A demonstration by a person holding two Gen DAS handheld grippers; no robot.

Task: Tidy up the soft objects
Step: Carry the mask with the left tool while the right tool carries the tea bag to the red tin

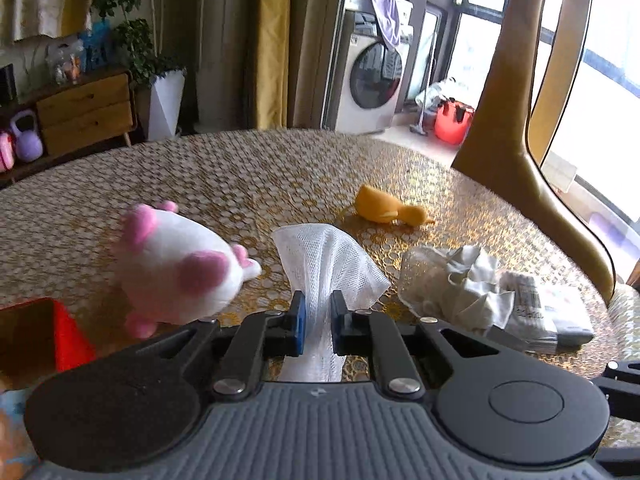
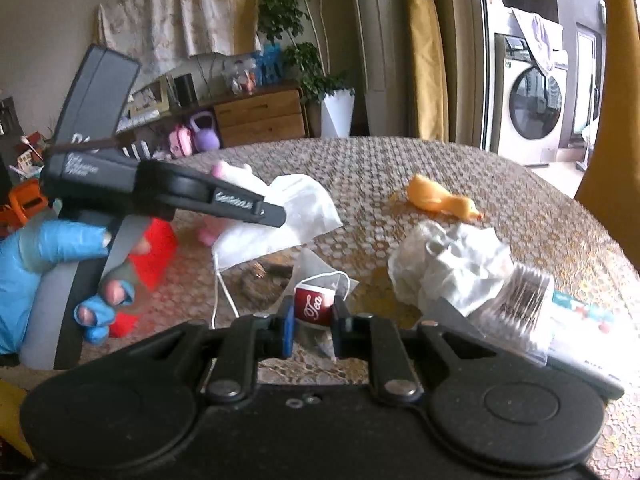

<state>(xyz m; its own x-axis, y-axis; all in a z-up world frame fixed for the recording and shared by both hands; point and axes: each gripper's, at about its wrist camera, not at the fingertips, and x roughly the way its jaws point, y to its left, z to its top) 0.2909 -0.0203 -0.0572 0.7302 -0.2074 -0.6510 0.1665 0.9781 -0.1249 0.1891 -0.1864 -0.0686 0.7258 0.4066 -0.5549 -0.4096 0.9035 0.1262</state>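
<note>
Left wrist: patterned round table point(image 1: 248, 176), washing machine point(image 1: 370, 80) behind.

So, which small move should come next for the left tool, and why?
Probably carry the white mesh bag left toward the red box. The left tool is shut on the bag and lifted, while the right tool grips only the tea tag.

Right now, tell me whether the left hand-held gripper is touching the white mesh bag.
Touching. The left wrist view shows the left hand-held gripper pinching the white mesh bag between both blue pads.
</note>
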